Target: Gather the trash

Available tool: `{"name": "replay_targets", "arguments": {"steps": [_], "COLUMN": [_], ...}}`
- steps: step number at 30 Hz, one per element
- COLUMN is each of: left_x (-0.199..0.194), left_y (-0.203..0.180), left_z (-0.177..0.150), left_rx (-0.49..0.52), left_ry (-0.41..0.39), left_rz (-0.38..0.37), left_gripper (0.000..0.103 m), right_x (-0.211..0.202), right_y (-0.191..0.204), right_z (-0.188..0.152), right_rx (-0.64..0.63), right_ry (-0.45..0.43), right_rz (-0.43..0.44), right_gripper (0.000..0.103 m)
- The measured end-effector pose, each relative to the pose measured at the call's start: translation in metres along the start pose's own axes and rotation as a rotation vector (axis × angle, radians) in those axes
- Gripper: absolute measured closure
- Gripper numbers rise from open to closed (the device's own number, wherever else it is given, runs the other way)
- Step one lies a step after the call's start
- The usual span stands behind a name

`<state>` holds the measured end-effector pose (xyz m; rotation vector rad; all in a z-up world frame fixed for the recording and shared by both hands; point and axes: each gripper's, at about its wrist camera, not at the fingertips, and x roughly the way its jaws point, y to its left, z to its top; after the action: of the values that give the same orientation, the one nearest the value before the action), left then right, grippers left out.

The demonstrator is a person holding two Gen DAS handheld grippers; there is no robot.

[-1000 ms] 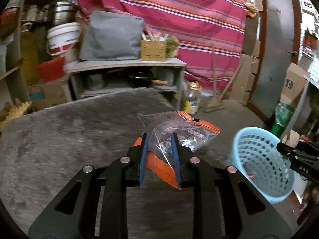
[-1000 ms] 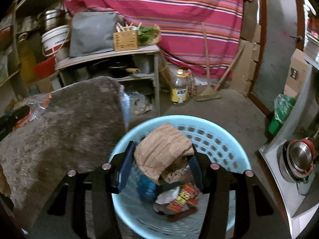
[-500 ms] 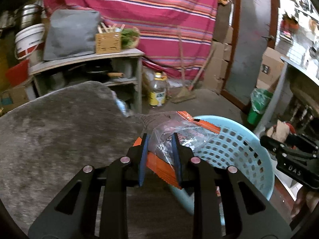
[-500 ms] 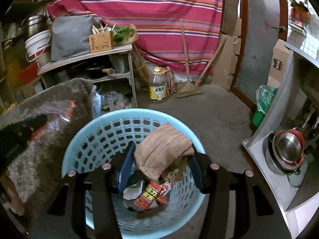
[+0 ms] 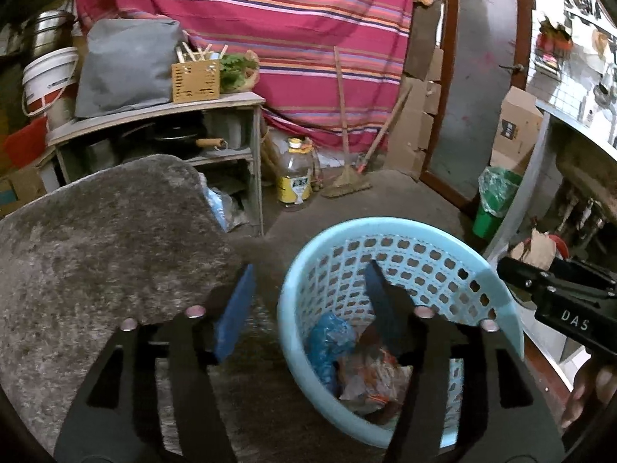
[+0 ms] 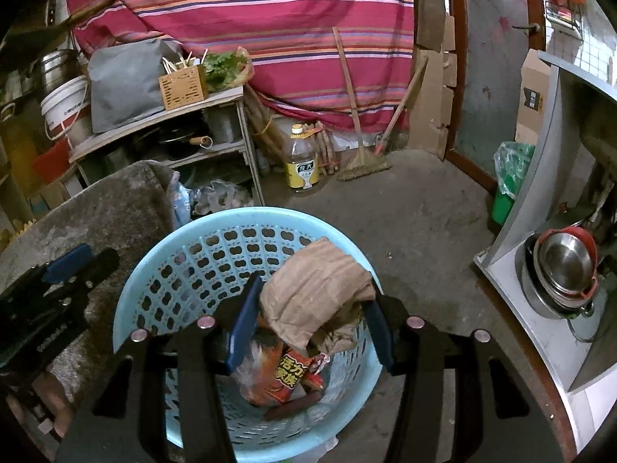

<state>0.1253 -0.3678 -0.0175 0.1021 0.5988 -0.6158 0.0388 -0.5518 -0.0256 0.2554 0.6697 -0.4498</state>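
Left gripper (image 5: 308, 301) hangs over the near-left rim of the light blue basket (image 5: 497, 289), jaws opening with nothing between them; a clear-and-orange wrapper (image 5: 372, 380) lies at the basket bottom beside a blue bag (image 5: 327, 343), and the grey rug (image 5: 100, 239) sits to the left. Right gripper (image 6: 312, 318) is over the same basket, clamped on a crumpled brown paper bag (image 6: 312, 289) held above an orange snack packet (image 6: 283, 380); steel bowls (image 6: 563, 266) sit on the counter far right.
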Motion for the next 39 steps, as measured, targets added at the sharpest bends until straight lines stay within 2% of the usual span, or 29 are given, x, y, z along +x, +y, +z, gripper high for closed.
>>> {"name": "replay_targets", "arguments": {"steps": [3,9,17,18,19,20,26,27,31,39], "left_x": [-0.01,-0.03,-0.059,-0.063,-0.067,-0.072,-0.107,-0.114,-0.141,-0.197], "left_y": [0.015,0.041,0.078,0.083,0.087,0.091,0.115,0.12,0.129,0.15], "left_z": [0.002,0.003,0.001,0.001,0.001,0.0,-0.008,-0.011,-0.021,-0.048], "left_rx": [-0.03,-0.055,-0.075,-0.078,-0.079,-0.08,-0.066,-0.066,-0.058,-0.121], "left_ry": [-0.024,-0.05,-0.071,-0.075,-0.079,-0.084,-0.114,-0.12,-0.144,-0.186], "left_rz": [0.037,0.112,0.196,0.202,0.21,0.218,0.255,0.255,0.281,0.331], "left_gripper": [0.019,0.006,0.006,0.006,0.006,0.006,0.006,0.006,0.005,0.005], "right_x": [0.003,0.007,0.008,0.007,0.006,0.004,-0.005,-0.007,-0.02,-0.059], "right_y": [0.007,0.03,0.056,0.058,0.059,0.061,0.069,0.071,0.084,0.13], "right_z": [0.0,-0.002,-0.001,-0.001,-0.001,-0.001,-0.002,-0.002,-0.006,-0.025], "right_rx": [-0.004,-0.035,-0.066,-0.068,-0.069,-0.067,-0.066,-0.069,-0.083,-0.171], "right_ry": [0.002,0.002,-0.032,-0.039,-0.05,-0.068,-0.086,-0.093,-0.111,-0.15], "right_rz": [0.012,0.031,0.026,0.022,0.011,-0.003,-0.002,0.002,0.041,0.119], "right_gripper": [0.051,0.051,0.049,0.044,0.028,0.022,0.012,0.004,0.004,0.004]}}
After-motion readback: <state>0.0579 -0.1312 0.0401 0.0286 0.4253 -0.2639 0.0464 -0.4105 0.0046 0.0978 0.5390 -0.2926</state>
